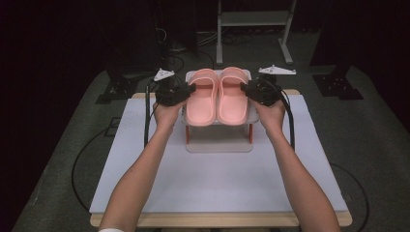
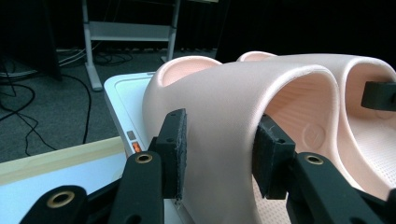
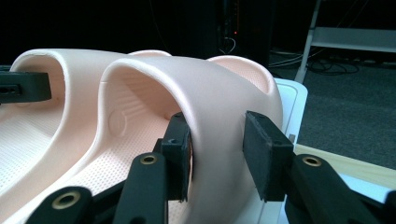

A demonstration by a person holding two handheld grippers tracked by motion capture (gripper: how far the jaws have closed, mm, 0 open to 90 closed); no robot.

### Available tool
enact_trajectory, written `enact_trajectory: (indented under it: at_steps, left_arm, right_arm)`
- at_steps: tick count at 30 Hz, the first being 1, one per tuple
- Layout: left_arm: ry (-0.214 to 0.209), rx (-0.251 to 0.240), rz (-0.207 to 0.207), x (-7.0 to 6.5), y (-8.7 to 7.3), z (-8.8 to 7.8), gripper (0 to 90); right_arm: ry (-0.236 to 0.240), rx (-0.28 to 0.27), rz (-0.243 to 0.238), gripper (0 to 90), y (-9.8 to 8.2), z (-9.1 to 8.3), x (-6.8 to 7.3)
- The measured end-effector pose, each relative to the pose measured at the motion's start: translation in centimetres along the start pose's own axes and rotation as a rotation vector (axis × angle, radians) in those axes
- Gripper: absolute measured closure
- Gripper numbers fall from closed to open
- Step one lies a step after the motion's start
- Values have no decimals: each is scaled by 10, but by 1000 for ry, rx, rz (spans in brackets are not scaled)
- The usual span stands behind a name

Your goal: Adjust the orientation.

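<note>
Two pink slippers lie side by side, toes toward me, on a small white rack (image 1: 218,144) with orange legs. My left gripper (image 1: 191,90) comes in from the left and is shut on the outer side of the left slipper's (image 1: 202,104) strap. In the left gripper view, the gripper (image 2: 219,154) has one pad outside and one pad inside the strap of the left slipper (image 2: 219,93). My right gripper (image 1: 244,89) mirrors it on the right slipper (image 1: 233,104). In the right gripper view, the gripper (image 3: 217,149) clamps the strap of the right slipper (image 3: 210,84).
The rack stands at the far middle of a white mat (image 1: 217,183) on a wooden table. Beyond the table, a metal frame (image 1: 254,19), dark stands and cables (image 1: 87,150) are on the grey floor. Both forearms reach in from the near edge.
</note>
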State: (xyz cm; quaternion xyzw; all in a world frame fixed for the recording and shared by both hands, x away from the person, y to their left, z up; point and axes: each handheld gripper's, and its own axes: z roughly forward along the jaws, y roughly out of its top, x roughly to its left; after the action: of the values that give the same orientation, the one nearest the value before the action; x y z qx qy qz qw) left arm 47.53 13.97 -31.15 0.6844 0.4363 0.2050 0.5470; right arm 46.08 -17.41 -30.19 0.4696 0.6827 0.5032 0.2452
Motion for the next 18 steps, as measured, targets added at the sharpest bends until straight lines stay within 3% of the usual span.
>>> enact_trajectory:
  at_steps: [18]
  left_arm:
    - [9,-3,7,2,3,12,598]
  right_arm:
    - [9,-15,10,620,1,7,-7]
